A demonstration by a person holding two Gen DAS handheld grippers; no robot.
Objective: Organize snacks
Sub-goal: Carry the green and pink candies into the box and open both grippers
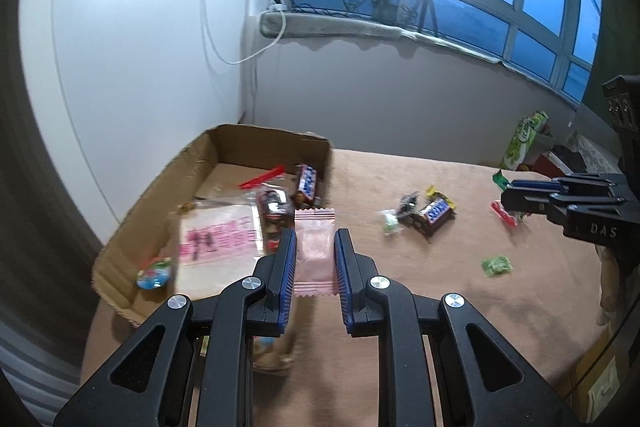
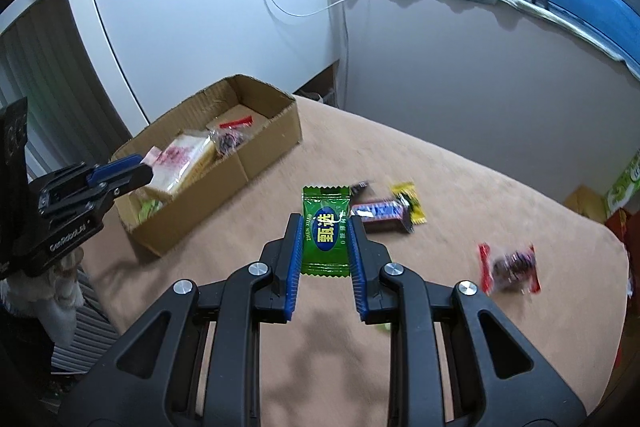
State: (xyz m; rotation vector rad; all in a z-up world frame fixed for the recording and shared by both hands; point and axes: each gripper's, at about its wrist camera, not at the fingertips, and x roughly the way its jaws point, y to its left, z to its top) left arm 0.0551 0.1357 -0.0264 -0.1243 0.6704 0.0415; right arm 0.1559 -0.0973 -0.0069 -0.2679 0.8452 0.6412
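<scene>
Clamped between the left gripper's (image 1: 315, 259) blue pads, a pink sachet (image 1: 315, 251) hangs just above the near corner of the cardboard box (image 1: 160, 187), while the right gripper (image 2: 325, 247) pinches a green candy packet (image 2: 326, 231) over the tan tablecloth (image 2: 440, 307) to the box's right. Beyond it, farther from the box, lie a blue chocolate bar (image 2: 378, 211), a yellow wrapper (image 2: 408, 203) and a red-edged packet (image 2: 510, 269). Behind the box stand a white wall (image 1: 140, 47) and a windowsill (image 1: 360, 27); bare cloth separates box and loose snacks.
</scene>
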